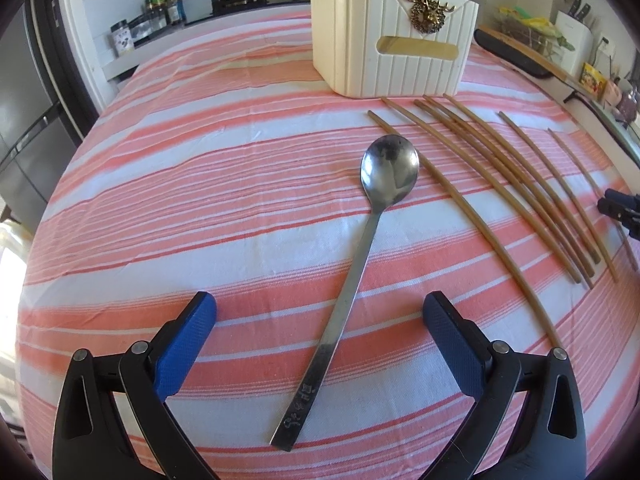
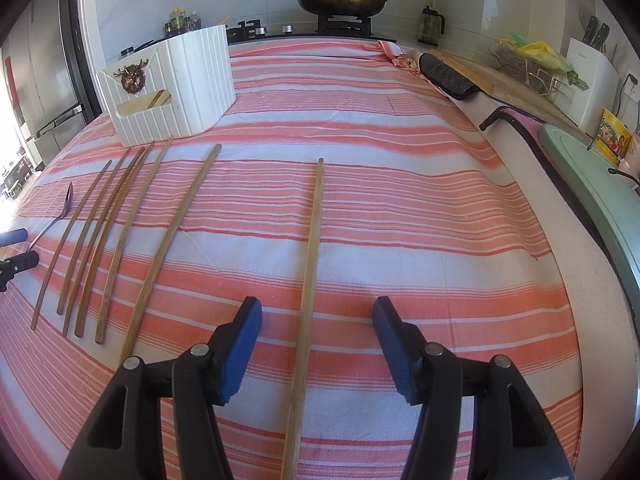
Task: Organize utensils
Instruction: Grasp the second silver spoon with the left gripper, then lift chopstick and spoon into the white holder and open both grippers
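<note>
Up at twelve o'clock in the left wrist view stands a cream ribbed utensil holder [image 1: 394, 36], squarish with rounded corners, a gilt stag-head ornament [image 1: 426, 12] on its front and a slot cut below it; through the slot, wooden pieces show inside, too dim to name. In the right wrist view the same holder sits at ten o'clock. Below it a coral-and-white striped woven cloth [image 1: 180, 208] covers the table. A steel spoon [image 1: 360, 256], dull and smudged, with characters stamped into its flat handle, lies on the cloth between the fingers of the left gripper [image 1: 320, 312], whose blue textured pads stand wide and clear of it. At two o'clock a row of slim bamboo chopsticks [image 1: 520, 184] lies fanned on the cloth. One single chopstick [image 2: 310, 280], pale and straight, lies apart between the half-spread pads of the right gripper [image 2: 318, 316], untouched.
</note>
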Demonstrator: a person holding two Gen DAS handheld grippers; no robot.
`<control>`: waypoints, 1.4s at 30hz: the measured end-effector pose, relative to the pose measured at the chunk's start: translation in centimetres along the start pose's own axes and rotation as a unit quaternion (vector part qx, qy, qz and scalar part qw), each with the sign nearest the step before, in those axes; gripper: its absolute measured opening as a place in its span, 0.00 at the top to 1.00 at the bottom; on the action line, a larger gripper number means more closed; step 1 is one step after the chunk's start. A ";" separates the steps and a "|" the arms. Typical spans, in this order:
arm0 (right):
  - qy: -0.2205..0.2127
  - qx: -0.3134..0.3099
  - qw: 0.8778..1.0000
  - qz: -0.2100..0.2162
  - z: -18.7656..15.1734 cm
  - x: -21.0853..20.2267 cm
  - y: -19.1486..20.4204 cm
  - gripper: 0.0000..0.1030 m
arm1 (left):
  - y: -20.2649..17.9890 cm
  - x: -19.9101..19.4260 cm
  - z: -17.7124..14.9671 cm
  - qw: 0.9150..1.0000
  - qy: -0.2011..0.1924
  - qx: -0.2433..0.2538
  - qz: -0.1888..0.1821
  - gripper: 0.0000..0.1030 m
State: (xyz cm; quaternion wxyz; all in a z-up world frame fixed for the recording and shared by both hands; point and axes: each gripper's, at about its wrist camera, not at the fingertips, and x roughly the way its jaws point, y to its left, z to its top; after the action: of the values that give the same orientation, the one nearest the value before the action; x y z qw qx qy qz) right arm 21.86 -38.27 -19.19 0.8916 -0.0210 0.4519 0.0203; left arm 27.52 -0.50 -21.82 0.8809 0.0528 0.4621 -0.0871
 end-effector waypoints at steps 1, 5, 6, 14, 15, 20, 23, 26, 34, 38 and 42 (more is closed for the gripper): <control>0.001 0.000 1.000 0.000 0.0 0.0 0.0 0.42 | 0.0 -0.1 -0.1 1.000 0.001 0.002 0.001 0.00; 0.014 -0.011 1.000 0.000 0.2 0.1 0.1 0.42 | 0.2 -0.1 0.0 0.999 0.022 0.022 -0.017 0.00; 0.022 -0.014 1.000 0.003 0.4 0.1 0.1 0.42 | 0.4 0.0 0.2 0.999 0.031 0.030 -0.024 0.00; 0.095 -0.049 0.994 0.029 1.4 0.4 -0.1 0.42 | -0.1 0.9 1.9 0.991 0.066 0.098 -0.056 0.00; 0.099 -0.052 0.993 0.032 1.5 0.4 -0.1 0.42 | -0.3 1.1 2.3 0.991 0.068 0.105 -0.057 0.00; 0.116 -0.058 0.991 0.040 2.5 1.2 -0.1 0.42 | -2.1 2.6 4.8 0.987 0.069 0.135 -0.060 0.00; 0.122 -0.059 0.990 0.037 3.5 1.9 -0.2 0.42 | -2.9 3.5 6.3 0.986 0.068 0.139 -0.063 0.02; 0.126 -0.053 0.990 0.037 4.7 2.8 -0.4 0.42 | -3.5 4.0 7.4 0.985 0.068 0.140 -0.070 0.07; 0.125 -0.052 0.990 0.029 8.4 5.7 0.3 0.46 | -4.4 4.4 8.8 0.983 0.066 0.147 -0.088 0.26; 0.122 -0.041 0.991 0.029 10.5 7.2 0.8 0.85 | -4.6 4.3 9.4 0.983 0.059 0.146 -0.095 0.65; 0.121 -0.012 0.992 0.031 11.5 7.9 0.1 0.94 | -4.8 4.1 9.3 0.984 0.048 0.153 -0.077 0.65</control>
State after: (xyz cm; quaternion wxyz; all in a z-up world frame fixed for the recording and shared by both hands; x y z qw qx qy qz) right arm 35.82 -37.43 -18.75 0.8289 -0.0203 0.5567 0.0503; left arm 36.35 -7.24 -19.94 0.8301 0.1553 0.4878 -0.2212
